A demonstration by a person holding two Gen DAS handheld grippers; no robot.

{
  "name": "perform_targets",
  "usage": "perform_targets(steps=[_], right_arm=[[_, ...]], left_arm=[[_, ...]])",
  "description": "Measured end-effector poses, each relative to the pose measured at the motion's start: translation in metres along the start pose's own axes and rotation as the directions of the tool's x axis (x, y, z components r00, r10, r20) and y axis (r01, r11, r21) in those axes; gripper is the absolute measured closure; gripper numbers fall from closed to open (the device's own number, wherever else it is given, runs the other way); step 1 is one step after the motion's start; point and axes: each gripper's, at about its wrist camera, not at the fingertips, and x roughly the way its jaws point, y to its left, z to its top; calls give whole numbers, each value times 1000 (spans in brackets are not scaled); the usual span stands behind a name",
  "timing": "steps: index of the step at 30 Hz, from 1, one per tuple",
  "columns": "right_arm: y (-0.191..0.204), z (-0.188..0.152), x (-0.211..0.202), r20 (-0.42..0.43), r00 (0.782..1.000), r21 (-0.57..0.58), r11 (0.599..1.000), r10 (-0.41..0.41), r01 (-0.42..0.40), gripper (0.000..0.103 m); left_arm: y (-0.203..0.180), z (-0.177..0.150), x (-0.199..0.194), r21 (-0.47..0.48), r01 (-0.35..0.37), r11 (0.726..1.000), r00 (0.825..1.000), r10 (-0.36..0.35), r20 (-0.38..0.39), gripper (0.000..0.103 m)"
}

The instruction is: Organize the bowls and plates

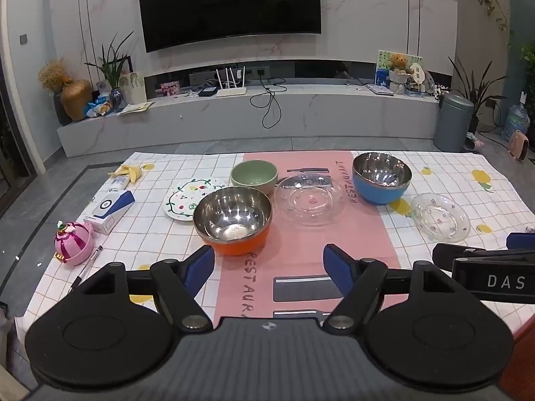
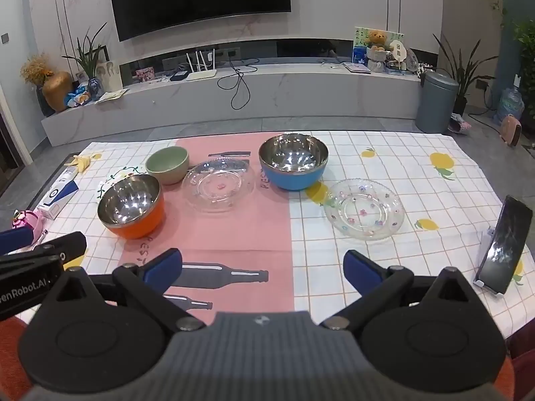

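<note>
On the checked tablecloth [image 1: 160,234] stand an orange steel-lined bowl [image 1: 233,219] [image 2: 131,206], a green bowl [image 1: 254,175] [image 2: 168,164] and a blue steel-lined bowl [image 1: 382,177] [image 2: 293,161]. A clear glass plate [image 1: 309,199] [image 2: 219,185] lies between the bowls. A second glass plate with flower dots [image 1: 440,217] [image 2: 363,209] lies at the right, and a white painted plate [image 1: 187,195] [image 2: 112,178] sits behind the orange bowl. My left gripper [image 1: 269,267] hovers open near the front edge, just short of the orange bowl. My right gripper [image 2: 264,267] is open over the pink mat, holding nothing.
A pink toy [image 1: 73,242], a pen [image 1: 87,267], a white-blue box [image 1: 110,209] and a banana peel [image 1: 130,172] lie at the left. A phone on a stand [image 2: 503,244] stands at the right edge. Behind the table are a TV bench and a grey bin [image 1: 453,123].
</note>
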Motion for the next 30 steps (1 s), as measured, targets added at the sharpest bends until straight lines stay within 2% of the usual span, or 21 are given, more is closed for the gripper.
perform_targets(steps=[2, 6, 30], right_arm=[[0, -1, 1, -12, 1000, 3, 1000, 2, -2, 3], [2, -4, 0, -31, 1000, 5, 1000, 7, -7, 3], [8, -3, -4, -59, 997, -33, 998, -55, 53, 3]], left_arm=[[0, -3, -4, 6, -2, 1000, 1000, 2, 8, 16], [-1, -2, 6, -2, 15, 1000, 998, -15, -61, 16], [-7, -3, 10, -6, 25, 1000, 997, -25, -79, 16]])
